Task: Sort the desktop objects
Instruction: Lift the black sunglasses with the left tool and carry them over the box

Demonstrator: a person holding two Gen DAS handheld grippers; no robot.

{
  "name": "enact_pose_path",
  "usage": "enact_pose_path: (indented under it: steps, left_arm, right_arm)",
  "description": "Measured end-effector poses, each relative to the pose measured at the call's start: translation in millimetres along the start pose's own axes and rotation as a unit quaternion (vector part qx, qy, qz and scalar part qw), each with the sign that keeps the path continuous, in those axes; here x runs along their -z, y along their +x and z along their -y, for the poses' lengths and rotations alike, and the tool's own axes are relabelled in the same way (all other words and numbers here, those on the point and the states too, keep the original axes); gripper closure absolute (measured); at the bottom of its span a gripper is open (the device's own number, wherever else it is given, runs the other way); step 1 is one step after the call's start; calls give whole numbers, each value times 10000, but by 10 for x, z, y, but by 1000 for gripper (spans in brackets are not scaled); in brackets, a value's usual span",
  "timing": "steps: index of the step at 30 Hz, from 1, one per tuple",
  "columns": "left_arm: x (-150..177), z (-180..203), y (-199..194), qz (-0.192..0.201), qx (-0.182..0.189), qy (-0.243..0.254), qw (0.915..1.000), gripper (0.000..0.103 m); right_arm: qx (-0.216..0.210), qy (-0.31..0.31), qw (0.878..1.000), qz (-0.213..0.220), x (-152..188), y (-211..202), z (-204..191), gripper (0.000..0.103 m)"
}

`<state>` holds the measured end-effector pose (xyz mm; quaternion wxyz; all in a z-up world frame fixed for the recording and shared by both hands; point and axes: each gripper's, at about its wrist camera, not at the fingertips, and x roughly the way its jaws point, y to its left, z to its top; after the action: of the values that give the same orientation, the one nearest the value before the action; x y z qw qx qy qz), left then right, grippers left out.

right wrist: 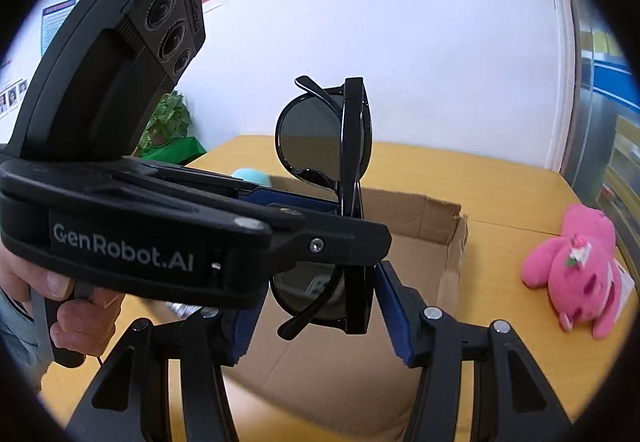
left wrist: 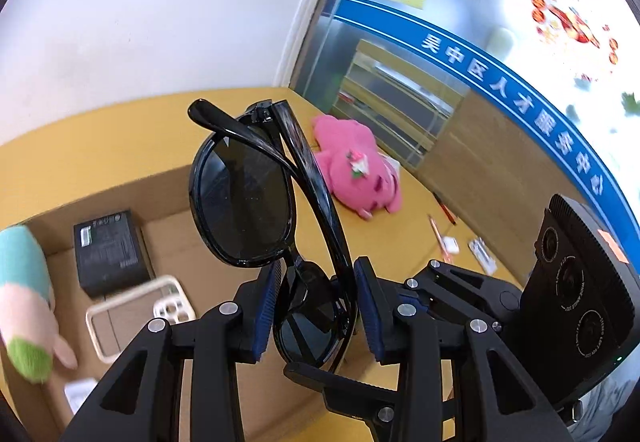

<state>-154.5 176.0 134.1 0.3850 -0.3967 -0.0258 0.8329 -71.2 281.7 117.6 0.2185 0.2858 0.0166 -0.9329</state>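
The black plastic sunglasses with dark lenses [left wrist: 248, 197], folded up, are up in the air over the open brown cardboard box [left wrist: 224, 238]. The left gripper [left wrist: 316, 306] has its blue pads on both sides of the lower part of the frame, and they look pressed on it, so it is holding the glasses. The right gripper [right wrist: 316, 306] is at the same glasses. In the right wrist view its right blue pad [right wrist: 394, 318] looks to be against the frame, but the left gripper's black body hides the other pad, so I cannot tell if it really grips or just sits around them. The box stands on the yellow wooden table [left wrist: 120, 129]. Inside it I can see a small black box with a label [left wrist: 110, 252], a cream phone case [left wrist: 136, 316] and a soft toy in blue, pink and green [left wrist: 24, 302]. A pink plush bear [left wrist: 354, 169] lies on the table outside the box, with some pens [left wrist: 442, 226] near it. I think the step now is putting the sunglasses into the box. Next, the glasses should go down low into a free spot, and the pads should let go gently so the lenses do not get scratched. The pink bear and the pens probably still wait their turn.
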Motion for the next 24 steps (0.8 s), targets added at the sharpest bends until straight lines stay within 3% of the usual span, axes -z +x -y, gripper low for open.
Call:
enact_pose_path:
  steps: [7, 13, 19, 24]
  left_arm:
    - [-336, -624, 601, -360, 22, -430, 9984, 64]
    - [-330, -1107, 1253, -887, 217, -876, 9920, 65]
    - [-192, -1386, 1865, -1384, 509, -1402, 9791, 65]
    - [-132, -1492, 2058, -1495, 742, -1764, 9701, 64]
  right_arm:
    - [-129, 447, 9980, -426, -210, 692, 357, 49]
    - [-297, 1093, 9875, -1098, -99, 1373, 748, 49]
    - [-63, 1514, 9703, -1886, 69, 1881, 1076, 49]
    - [483, 1269, 9622, -2361, 90, 2071, 1032, 49]
